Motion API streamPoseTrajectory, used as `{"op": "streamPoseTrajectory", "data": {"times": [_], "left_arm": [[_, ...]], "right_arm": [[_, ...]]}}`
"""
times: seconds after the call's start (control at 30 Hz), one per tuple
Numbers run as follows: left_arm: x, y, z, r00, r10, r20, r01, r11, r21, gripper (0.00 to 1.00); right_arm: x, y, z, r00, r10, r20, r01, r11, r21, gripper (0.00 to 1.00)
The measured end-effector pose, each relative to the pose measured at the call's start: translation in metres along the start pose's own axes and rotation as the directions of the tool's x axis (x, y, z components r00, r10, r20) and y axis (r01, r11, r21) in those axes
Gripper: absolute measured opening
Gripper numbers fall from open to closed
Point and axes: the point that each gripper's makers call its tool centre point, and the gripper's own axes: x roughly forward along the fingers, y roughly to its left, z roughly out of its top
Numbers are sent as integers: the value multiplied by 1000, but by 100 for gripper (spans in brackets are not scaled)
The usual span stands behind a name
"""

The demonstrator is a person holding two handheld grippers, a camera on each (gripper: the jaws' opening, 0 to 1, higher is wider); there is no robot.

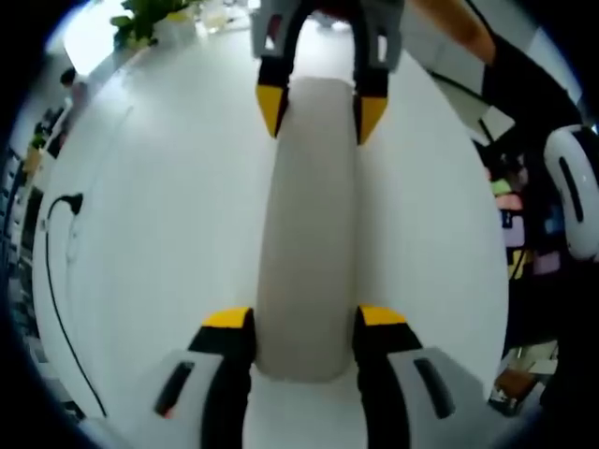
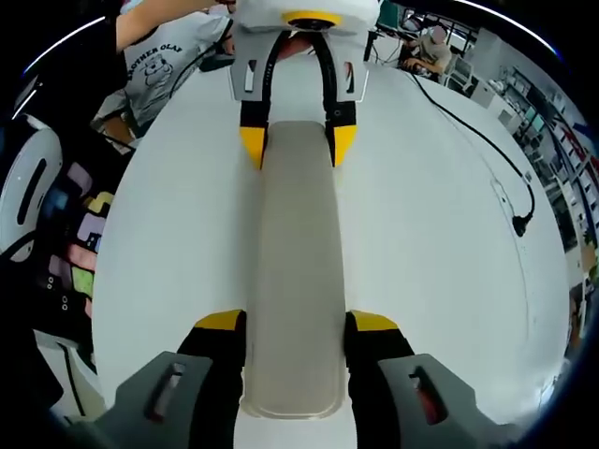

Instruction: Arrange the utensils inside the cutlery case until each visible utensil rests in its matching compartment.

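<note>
A long grey-beige cutlery case (image 1: 309, 224) with rounded ends lies closed on the white table (image 1: 168, 206); no utensils show. My left gripper (image 1: 304, 318) straddles its near end, the yellow-tipped jaws pressed to both long sides. My right gripper (image 1: 320, 108) clasps the far end the same way. In the right gripper view the cutlery case (image 2: 295, 243) runs from my right gripper (image 2: 298, 323) up to my left gripper (image 2: 292, 140), each shut on one end.
A black cable (image 1: 51, 243) trails along one side of the table, and the same cable (image 2: 487, 150) ends in a plug. A green plant (image 1: 140, 19) stands at a far corner. A person in a grey shirt (image 2: 168, 56) is beside the table (image 2: 440, 262).
</note>
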Motion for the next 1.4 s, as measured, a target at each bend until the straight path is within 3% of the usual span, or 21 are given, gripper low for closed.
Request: {"op": "streamPoseTrajectory", "data": {"times": [0.3,0.37,0.47,0.7,0.97,1.13,1.27,1.4], "left_arm": [[-1,1,-4,1000,-6,-13,6,1000,1,45],[-1,0,-4,1000,0,-20,0,1000,13,44],[0,-1,-4,999,17,-30,-17,1000,20,44],[0,-2,-3,1000,22,-20,-22,1000,10,45],[1,-4,-3,1000,20,-3,-20,1000,8,48],[2,-7,-3,1000,12,-14,-12,1000,22,52],[2,-6,-4,1000,10,20,-10,1000,15,53],[2,-9,-4,999,4,39,-4,1000,-15,69]], "right_arm": [[7,1,2,1000,16,-20,-15,999,28,43],[8,-1,-3,998,28,-61,-25,998,51,44],[11,1,-3,994,17,-109,-18,1000,-8,44],[11,-1,-3,990,14,-144,-15,1000,-4,45],[10,2,-4,991,9,-131,-8,1000,6,46],[9,3,-5,998,19,-58,-19,1000,2,47],[9,13,-6,999,29,-34,-29,1000,-7,55],[3,9,-10,1000,-3,-17,3,1000,19,59]]}}
